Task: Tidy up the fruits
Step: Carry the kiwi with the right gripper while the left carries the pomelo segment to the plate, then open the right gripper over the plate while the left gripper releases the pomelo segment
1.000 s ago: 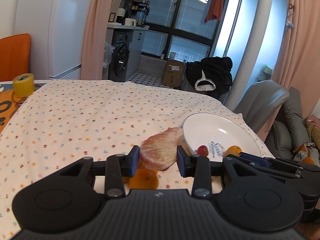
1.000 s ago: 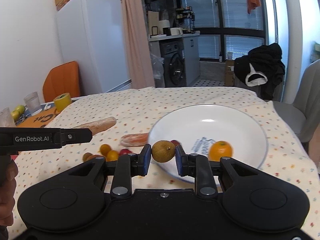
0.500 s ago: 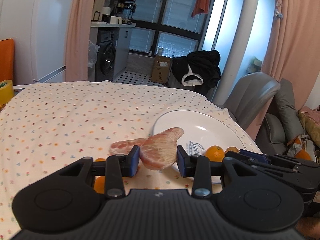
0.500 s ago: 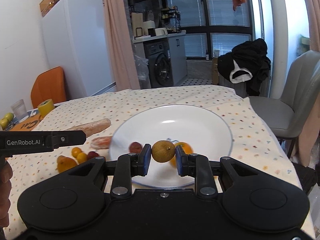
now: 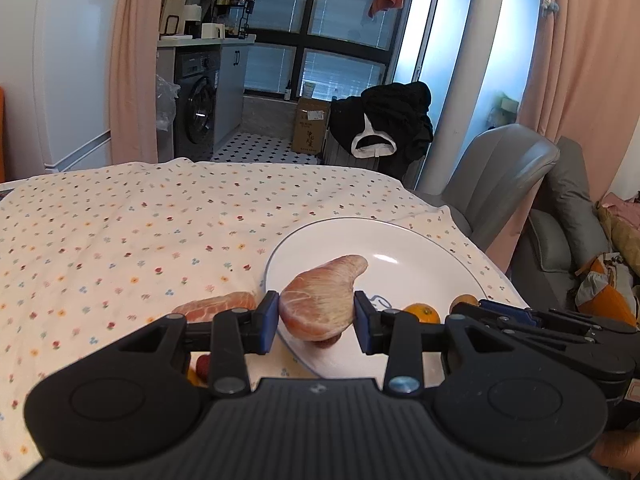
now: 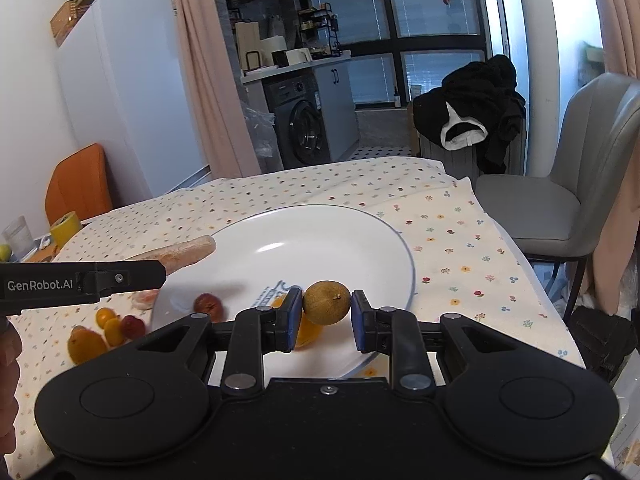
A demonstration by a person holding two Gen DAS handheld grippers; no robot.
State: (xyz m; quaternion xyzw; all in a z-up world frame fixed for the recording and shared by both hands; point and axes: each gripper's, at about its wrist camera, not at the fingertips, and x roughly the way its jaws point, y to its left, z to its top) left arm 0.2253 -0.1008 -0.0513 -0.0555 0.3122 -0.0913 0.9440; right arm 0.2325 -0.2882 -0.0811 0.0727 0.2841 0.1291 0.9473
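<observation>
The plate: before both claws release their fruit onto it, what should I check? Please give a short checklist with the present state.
1. Left claw grips the pomelo segment firmly: ok.
2. Right claw grips the round brown fruit: ok.
3. Both fruits are over the plate: ok.
4. Free space on the plate, beside the orange and the red fruit: ok.
5. Height of the fruits above the plate: cannot tell.
6. The two claws are clear of each other: ok.
</observation>
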